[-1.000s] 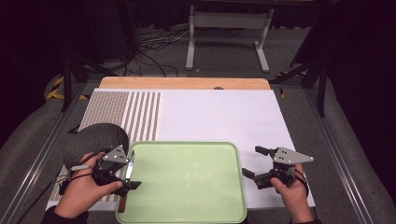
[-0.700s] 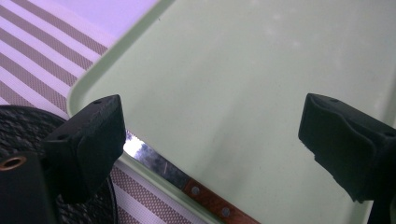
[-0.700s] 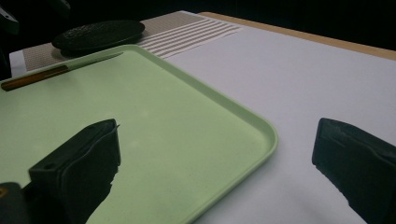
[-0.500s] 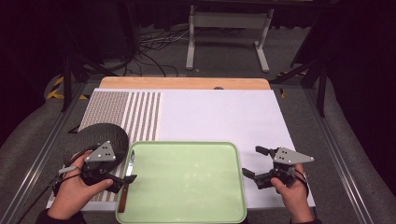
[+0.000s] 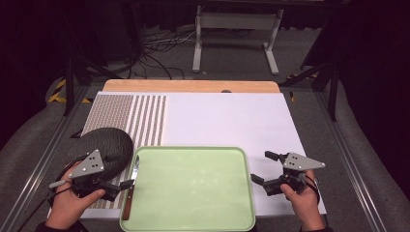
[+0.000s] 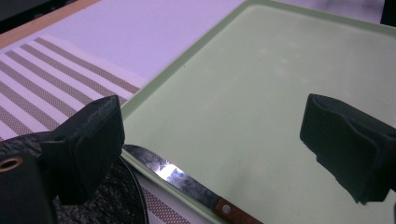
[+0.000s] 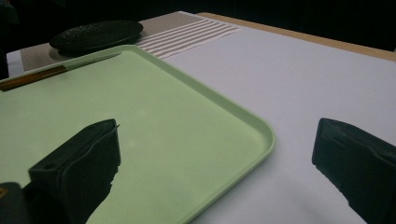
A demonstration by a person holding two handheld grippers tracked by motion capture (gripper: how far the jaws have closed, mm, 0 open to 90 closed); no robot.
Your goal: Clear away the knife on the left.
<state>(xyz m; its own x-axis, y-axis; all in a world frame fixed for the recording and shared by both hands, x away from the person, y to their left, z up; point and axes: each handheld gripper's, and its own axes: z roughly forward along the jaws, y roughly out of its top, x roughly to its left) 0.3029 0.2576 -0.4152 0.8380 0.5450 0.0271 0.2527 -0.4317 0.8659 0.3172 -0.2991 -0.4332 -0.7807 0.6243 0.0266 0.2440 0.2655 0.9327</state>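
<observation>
The green tray [image 5: 193, 193] lies between the two claws, on the white table [image 5: 232, 116]. Beyond the left gripper [image 5: 123, 186] sits a dark plate [image 5: 104, 145] on the striped mat [image 5: 135, 116]. The knife [image 5: 130, 191] lies along the tray's left rim, just under that claw's spread jaws; the left gripper view shows its serrated blade [image 6: 175, 175]. The right gripper [image 5: 263, 169], jaws apart, holds nothing, straddling the tray's right rim [image 7: 266, 135].
</observation>
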